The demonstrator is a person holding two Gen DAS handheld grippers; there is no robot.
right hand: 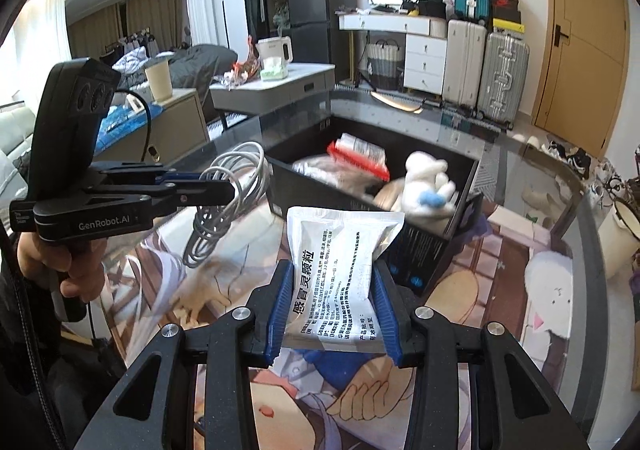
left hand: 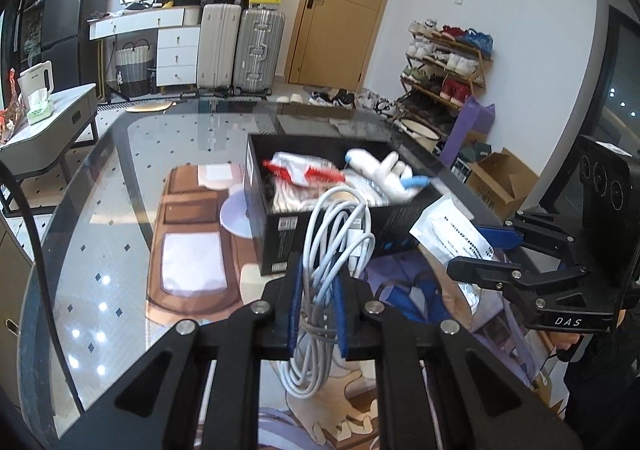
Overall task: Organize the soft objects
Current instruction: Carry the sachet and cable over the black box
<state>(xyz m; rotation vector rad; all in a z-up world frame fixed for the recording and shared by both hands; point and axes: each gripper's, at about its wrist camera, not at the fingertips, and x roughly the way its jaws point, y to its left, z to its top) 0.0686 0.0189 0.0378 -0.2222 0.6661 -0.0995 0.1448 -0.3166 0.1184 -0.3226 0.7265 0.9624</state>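
My left gripper (left hand: 318,282) is shut on a coiled white cable (left hand: 340,234), which hangs in loops above and below the blue pads. My right gripper (right hand: 334,290) is shut on a white printed sachet (right hand: 340,258), held upright between its pads. Both are held above the glass table just short of a black open box (left hand: 280,234) (right hand: 432,246). In the box lie a white plush toy with blue tips (right hand: 426,182), a red-edged packet (right hand: 360,156) and clear wrapped items. Each view shows the other gripper: the right one (left hand: 476,250) with the sachet (left hand: 452,230), the left one (right hand: 216,186) with the cable (right hand: 228,202).
The glass table top (left hand: 120,210) shows a patterned rug below it. A grey side table with a kettle and tissue pack (right hand: 276,70) stands beyond. Suitcases (left hand: 240,46), a white dresser, a shoe rack (left hand: 444,66) and a cardboard box (left hand: 500,182) line the room.
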